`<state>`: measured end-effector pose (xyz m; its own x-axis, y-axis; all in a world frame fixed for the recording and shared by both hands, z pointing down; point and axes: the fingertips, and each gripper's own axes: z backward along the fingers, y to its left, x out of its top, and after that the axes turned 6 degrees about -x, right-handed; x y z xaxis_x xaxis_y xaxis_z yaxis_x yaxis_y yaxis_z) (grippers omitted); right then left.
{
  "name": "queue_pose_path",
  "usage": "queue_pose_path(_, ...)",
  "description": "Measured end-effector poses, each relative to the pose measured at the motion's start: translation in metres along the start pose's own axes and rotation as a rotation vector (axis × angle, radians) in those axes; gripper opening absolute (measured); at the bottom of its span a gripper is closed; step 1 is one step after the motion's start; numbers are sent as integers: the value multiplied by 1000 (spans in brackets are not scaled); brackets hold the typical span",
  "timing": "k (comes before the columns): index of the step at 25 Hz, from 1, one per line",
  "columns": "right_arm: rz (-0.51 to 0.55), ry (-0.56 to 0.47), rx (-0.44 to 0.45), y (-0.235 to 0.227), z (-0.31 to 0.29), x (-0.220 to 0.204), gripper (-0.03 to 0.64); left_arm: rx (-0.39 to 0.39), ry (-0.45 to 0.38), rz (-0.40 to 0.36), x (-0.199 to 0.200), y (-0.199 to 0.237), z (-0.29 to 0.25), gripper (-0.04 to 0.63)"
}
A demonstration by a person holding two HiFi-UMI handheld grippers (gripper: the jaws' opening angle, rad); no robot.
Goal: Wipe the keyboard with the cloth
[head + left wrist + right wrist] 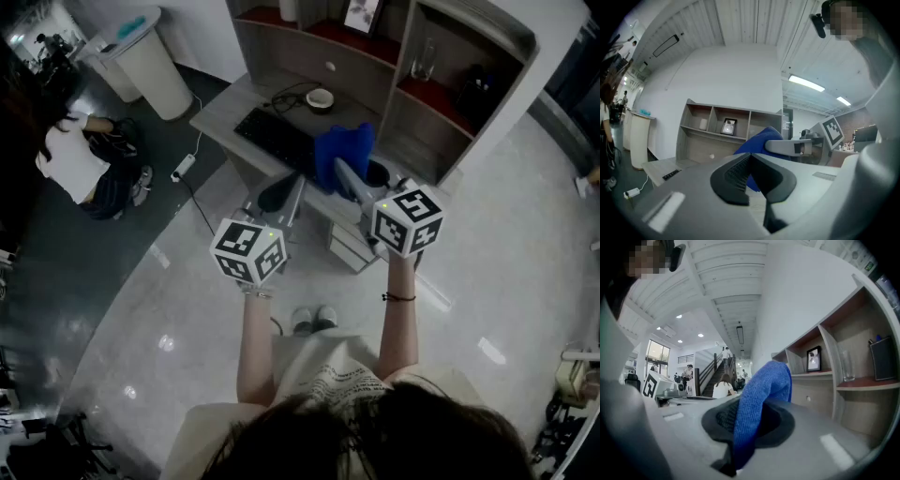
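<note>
Nubby blue cloth point(764, 385) pinched in the right gripper point(740, 427); left gripper point(752, 180), ribbed black pads point(733, 176), clenched empty

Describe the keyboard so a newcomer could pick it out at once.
Find the grey desk with the shelf unit. On its top, left of the blue cloth, lies the keyboard: long, flat and black, unlike the small white bowl behind it.
</note>
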<state>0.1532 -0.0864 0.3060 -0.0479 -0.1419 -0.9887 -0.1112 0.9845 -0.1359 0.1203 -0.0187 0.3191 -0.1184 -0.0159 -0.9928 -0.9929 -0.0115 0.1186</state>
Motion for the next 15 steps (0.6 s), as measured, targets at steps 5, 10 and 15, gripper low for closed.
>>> queue_pose_path(5, -1, -2, 6, 2, 1, 0, 60, 2, -1, -2, 1, -1, 0, 3)
queue_pose_path(10, -6, -4, 9, -1, 4, 0, 60, 7, 1, 0, -1, -3, -1, 3)
queue_pose_path(15, -14, -6, 4, -6, 11, -2, 60, 7, 7, 5, -6, -12, -3, 3)
